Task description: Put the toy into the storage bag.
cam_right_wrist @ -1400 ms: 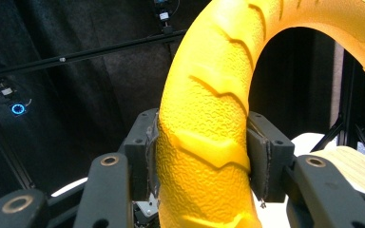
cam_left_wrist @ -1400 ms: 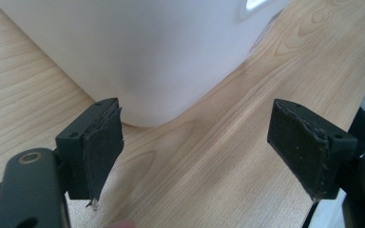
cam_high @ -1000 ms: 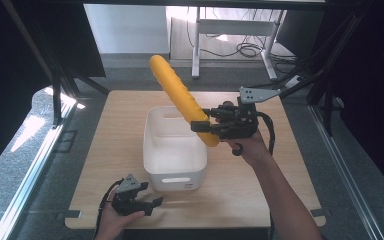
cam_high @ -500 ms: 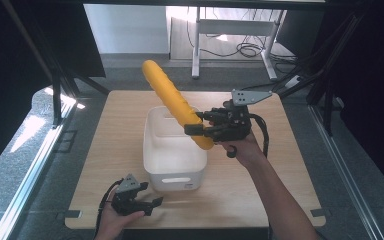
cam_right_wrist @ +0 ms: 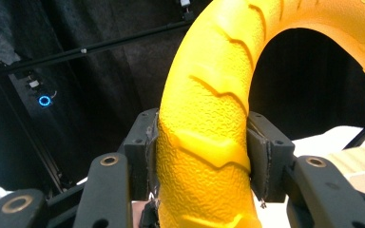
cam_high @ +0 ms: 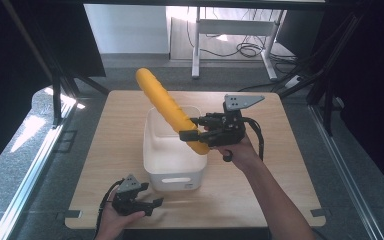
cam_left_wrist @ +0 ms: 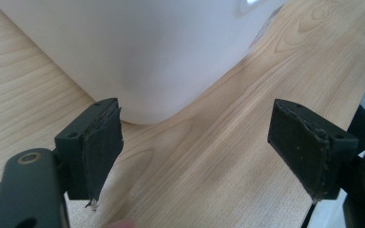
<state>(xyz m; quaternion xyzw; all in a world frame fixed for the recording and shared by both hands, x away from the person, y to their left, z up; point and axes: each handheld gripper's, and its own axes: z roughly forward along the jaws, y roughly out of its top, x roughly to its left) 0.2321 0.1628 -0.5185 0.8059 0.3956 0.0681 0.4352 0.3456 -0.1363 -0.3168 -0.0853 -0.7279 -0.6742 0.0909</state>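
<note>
A long yellow foam roller (cam_high: 171, 110) with grooved ridges is held up at a slant over the white bin (cam_high: 166, 152). Its upper end points to the far left and its lower end sits by the bin's right rim. My right gripper (cam_high: 196, 128) is shut on the roller near its lower end. In the right gripper view both pads press the yellow roller (cam_right_wrist: 204, 137) from either side. My left gripper (cam_high: 150, 204) rests near the table's front edge, open, with nothing between its fingers. In the left gripper view the white bin (cam_left_wrist: 138, 52) has a rounded corner just beyond the jaws.
The light wooden table (cam_high: 280, 165) has bare room to the right of the bin and to its left. Black frame posts (cam_high: 55, 95) stand off the far left. A white desk frame with cables (cam_high: 230, 30) stands on the floor beyond the table.
My right hand has carried the roller a little to the left and toward the front, over the bin. The left gripper has kept still.
</note>
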